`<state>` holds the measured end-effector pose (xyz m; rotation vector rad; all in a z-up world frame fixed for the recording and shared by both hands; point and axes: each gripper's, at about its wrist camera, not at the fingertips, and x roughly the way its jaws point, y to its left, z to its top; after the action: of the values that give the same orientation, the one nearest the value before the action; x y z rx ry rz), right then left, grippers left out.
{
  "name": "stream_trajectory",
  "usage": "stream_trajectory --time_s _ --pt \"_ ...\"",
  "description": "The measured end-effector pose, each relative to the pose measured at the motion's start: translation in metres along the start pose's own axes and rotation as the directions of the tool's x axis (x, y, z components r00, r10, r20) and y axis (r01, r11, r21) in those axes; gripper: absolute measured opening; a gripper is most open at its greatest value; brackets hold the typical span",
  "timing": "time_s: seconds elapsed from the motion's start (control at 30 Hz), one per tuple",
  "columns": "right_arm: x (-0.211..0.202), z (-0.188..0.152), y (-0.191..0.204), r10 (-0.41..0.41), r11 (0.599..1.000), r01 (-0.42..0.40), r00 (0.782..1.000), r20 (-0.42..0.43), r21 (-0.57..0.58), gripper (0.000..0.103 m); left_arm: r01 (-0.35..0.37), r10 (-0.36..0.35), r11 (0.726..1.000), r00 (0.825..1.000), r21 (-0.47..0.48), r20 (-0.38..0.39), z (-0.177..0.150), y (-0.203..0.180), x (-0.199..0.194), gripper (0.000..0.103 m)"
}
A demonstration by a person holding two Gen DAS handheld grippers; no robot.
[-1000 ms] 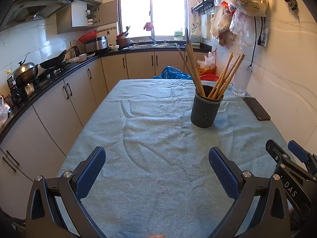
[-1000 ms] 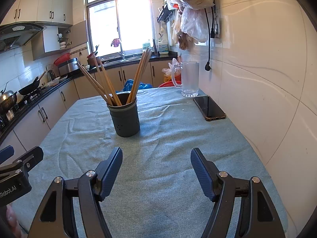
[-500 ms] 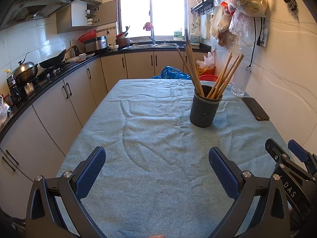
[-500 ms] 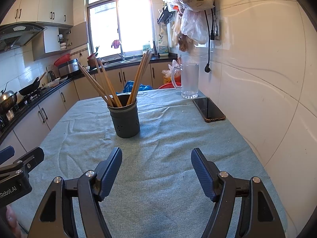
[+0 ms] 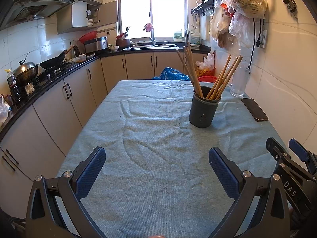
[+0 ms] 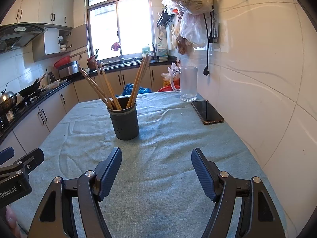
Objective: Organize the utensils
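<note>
Ahead of your right gripper point(image 6: 156, 170), the dark holder point(image 6: 124, 122) already carries every chopstick point(image 6: 138, 79). Both tongs, left gripper point(image 5: 157, 170) included, are spread and empty; nothing looks left to collect, so you can withdraw.

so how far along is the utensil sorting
Looks nearly or fully done: the chopsticks all stand in the dark holder, none loose on the cloth-covered table. Nothing in hand: left tool and right tool both open, empty. Nothing visibly left.
</note>
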<state>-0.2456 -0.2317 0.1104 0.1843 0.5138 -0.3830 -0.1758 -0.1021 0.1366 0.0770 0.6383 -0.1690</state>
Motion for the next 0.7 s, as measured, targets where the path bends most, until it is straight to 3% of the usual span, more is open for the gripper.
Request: stream_trajectory --time_s 0.7 --pt "-0.039 -0.005 -0.008 -0.008 1.000 0.008 0.996 0.092 0.007 0.082 -0.010 0.009 1.000 0.995 0.005 0.100 -0.011 0.000 -0.047 0.103"
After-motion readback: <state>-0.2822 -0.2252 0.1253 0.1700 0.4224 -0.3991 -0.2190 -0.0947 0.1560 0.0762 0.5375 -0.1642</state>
